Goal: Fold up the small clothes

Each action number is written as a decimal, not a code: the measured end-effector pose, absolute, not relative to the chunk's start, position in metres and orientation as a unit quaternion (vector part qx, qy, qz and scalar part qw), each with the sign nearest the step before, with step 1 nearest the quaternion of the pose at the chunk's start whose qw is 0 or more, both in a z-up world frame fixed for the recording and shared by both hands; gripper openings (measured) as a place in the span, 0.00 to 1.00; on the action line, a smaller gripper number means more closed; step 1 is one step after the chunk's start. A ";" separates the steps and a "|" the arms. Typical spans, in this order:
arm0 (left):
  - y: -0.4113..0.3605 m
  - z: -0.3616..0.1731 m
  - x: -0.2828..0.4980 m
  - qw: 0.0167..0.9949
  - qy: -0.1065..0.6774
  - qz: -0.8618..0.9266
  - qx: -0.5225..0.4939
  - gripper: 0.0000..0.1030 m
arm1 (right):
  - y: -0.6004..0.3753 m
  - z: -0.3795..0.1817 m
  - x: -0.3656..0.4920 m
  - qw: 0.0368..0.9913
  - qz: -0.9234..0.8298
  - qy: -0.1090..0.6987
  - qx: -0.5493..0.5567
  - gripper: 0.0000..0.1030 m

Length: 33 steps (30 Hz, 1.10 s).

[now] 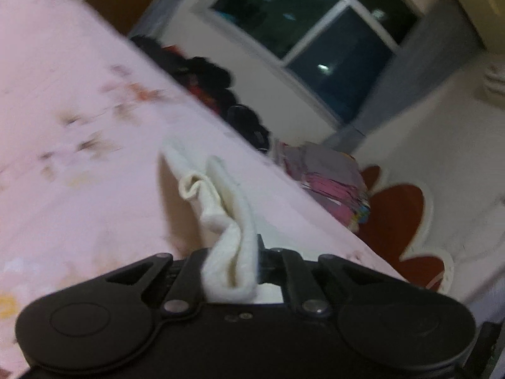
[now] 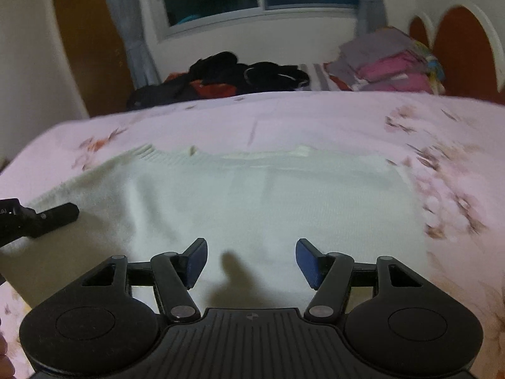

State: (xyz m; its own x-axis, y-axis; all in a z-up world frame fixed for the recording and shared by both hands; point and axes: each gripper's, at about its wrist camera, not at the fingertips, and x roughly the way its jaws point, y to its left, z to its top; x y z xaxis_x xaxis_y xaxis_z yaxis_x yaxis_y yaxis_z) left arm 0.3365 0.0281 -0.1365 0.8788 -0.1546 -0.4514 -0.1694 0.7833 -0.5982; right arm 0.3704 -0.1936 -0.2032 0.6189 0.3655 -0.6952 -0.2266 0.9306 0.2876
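The left tool (image 1: pixel 232 262) is pinched tight on a bunched edge of the white garment (image 1: pixel 221 208), lifting that fold clear of the pink flowered bedsheet (image 1: pixel 79 110). The rest of the garment lies spread flat on the bed, seen from the right wrist. The right tool (image 2: pixel 251 262) hangs above it with its blue pads (image 2: pixel 197 262) spread apart and nothing between them.

The garment (image 2: pixel 252 202) is cream white, with a ribbed edge. The bedsheet (image 2: pixel 315 117) is pale pink with faded brownish flower prints. The folded stack (image 2: pixel 391 66) shows grey and pink layers. The right gripper's (image 2: pixel 251 263) pads (image 2: pixel 307 263) are dark blue on black fingers.
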 end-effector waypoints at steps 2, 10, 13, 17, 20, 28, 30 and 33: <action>0.008 -0.126 0.343 0.920 0.243 -0.022 -0.305 0.07 | -0.211 -0.200 0.368 0.896 0.155 0.405 0.101 0.60; -0.094 -0.123 0.360 0.928 0.269 -0.134 -0.221 0.07 | -0.286 -0.188 0.350 0.902 0.100 0.395 0.140 0.60; -0.130 -0.139 0.359 0.922 0.297 -0.165 -0.188 0.07 | -0.311 -0.186 0.342 0.904 0.078 0.392 0.149 0.60; -0.167 -0.170 0.353 0.905 0.356 -0.179 -0.146 0.09 | -0.335 -0.184 0.333 0.902 0.068 0.393 0.165 0.60; -0.171 -0.178 0.347 0.899 0.372 -0.186 -0.140 0.23 | -0.340 -0.182 0.330 0.895 0.092 0.393 0.191 0.60; -0.152 -0.160 0.318 0.887 0.380 -0.227 -0.128 0.61 | -0.318 -0.191 0.350 0.862 0.158 0.423 0.230 0.60; -0.138 -0.152 0.310 0.889 0.377 -0.226 -0.127 0.61 | -0.312 -0.196 0.357 0.856 0.164 0.430 0.235 0.60; -0.114 -0.140 0.304 0.897 0.368 -0.204 -0.133 0.62 | -0.305 -0.206 0.367 0.848 0.170 0.441 0.240 0.60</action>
